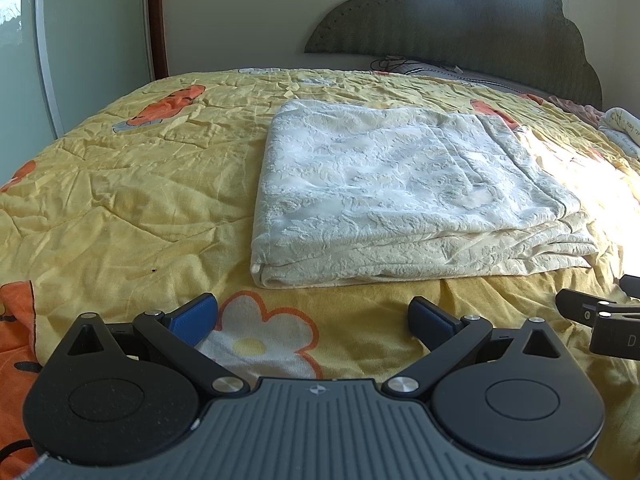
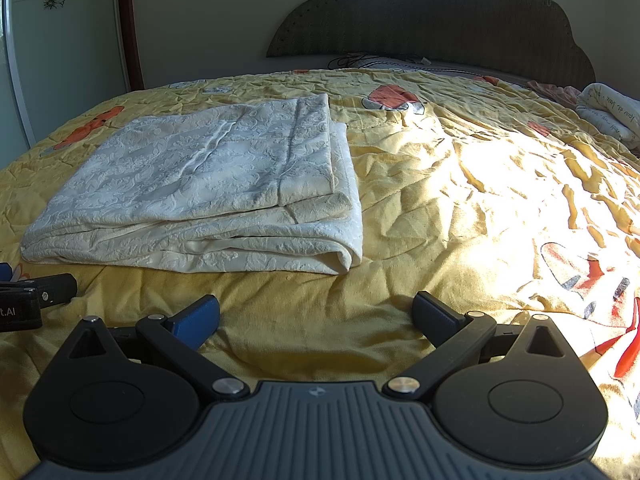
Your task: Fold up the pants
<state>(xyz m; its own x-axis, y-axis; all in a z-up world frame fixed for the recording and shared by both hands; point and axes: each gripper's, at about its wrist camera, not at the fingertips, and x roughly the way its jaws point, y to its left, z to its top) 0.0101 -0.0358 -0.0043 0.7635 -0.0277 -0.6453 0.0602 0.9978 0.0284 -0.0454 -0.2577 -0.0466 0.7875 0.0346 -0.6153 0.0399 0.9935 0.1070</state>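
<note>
The cream, textured pants (image 1: 400, 196) lie folded into a flat rectangular stack on the yellow bedspread (image 1: 120, 200). They also show in the right wrist view (image 2: 200, 192), left of centre. My left gripper (image 1: 314, 320) is open and empty, low over the bedspread just in front of the stack's near edge. My right gripper (image 2: 316, 318) is open and empty, in front of the stack's right corner. Each gripper's side shows at the edge of the other's view.
A dark scalloped headboard (image 2: 432, 16) stands at the far end of the bed. A rolled white cloth (image 2: 608, 114) and a pinkish cloth lie at the far right. A cupboard door (image 2: 60, 60) stands at the left. Sunlight falls on the bedspread's right side.
</note>
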